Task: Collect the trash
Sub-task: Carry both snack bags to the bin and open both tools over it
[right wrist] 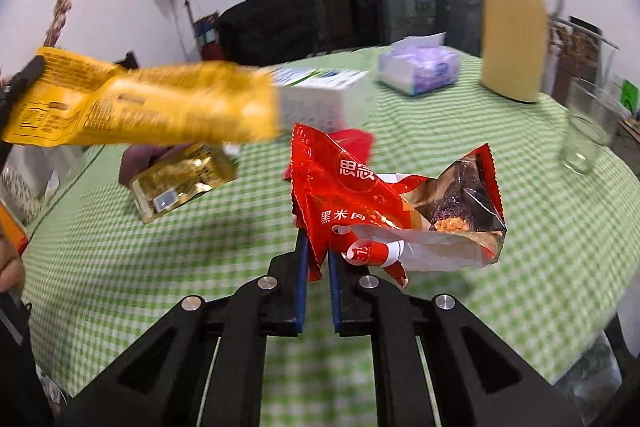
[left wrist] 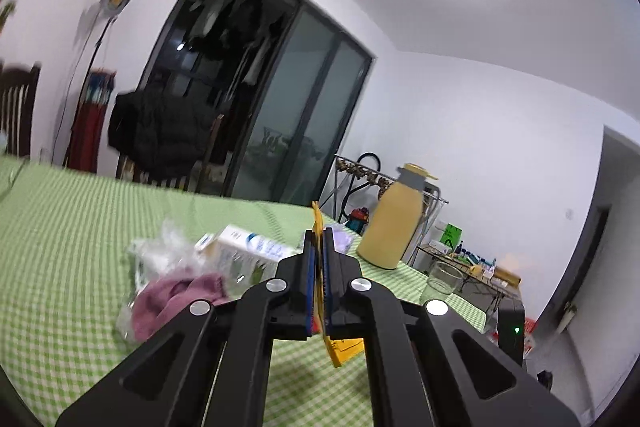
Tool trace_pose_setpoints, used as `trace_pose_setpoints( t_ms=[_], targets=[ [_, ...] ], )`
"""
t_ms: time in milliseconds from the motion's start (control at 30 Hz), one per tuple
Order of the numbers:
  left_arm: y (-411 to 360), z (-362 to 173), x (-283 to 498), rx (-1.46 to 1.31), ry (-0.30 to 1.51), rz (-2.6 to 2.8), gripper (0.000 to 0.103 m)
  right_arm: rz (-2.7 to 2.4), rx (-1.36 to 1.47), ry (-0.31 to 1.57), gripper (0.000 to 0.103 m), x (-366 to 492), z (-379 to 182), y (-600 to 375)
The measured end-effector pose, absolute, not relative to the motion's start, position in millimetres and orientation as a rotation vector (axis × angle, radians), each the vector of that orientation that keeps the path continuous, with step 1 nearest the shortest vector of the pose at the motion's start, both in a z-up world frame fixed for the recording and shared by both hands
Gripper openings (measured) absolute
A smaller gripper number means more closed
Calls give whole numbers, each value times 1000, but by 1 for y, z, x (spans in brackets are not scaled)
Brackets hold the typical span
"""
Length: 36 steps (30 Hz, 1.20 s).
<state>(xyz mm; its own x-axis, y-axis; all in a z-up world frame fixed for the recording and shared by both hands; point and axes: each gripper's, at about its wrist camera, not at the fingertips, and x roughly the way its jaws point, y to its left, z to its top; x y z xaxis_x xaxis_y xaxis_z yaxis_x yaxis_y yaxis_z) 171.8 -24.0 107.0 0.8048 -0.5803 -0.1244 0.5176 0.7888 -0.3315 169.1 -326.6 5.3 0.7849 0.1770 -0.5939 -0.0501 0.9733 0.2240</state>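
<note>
Right gripper (right wrist: 318, 259) clamping narrowly on the left edge of the crinkled red foil snack wrapper (right wrist: 384, 203), near the tall yellow thermos jug (right wrist: 514, 27) on the green checked tablecloth (right wrist: 560, 247). Left gripper (left wrist: 319, 267) pinching shut on the flat yellow plastic wrapper (left wrist: 340, 349), farther from that jug. Probably better carrying both calmly, keeping pressure firm, avoiding the clear glass (right wrist: 586, 131) beside the jug.

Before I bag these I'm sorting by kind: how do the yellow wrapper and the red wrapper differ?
The yellow wrapper is long and fairly flat with small dark print; the red wrapper is crumpled, torn open, with white characters and a food picture. The yellow one is pinched in the left gripper, the red one in the right gripper. Both are held off the table.
</note>
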Motion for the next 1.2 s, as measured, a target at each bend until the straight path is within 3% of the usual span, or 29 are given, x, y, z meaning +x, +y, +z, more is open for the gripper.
trace_pose_setpoints(
  t_ms=[533, 867, 1200],
  targets=[
    [-169, 135, 141, -132, 246, -818, 0, -205, 384, 590, 10, 46, -23, -504],
    [-317, 110, 111, -17, 347, -1044, 0, -438, 552, 719, 11, -39, -109, -617],
    [-443, 56, 68, 130, 470, -1233, 0, -537, 726, 815, 12, -85, -187, -660]
  ],
)
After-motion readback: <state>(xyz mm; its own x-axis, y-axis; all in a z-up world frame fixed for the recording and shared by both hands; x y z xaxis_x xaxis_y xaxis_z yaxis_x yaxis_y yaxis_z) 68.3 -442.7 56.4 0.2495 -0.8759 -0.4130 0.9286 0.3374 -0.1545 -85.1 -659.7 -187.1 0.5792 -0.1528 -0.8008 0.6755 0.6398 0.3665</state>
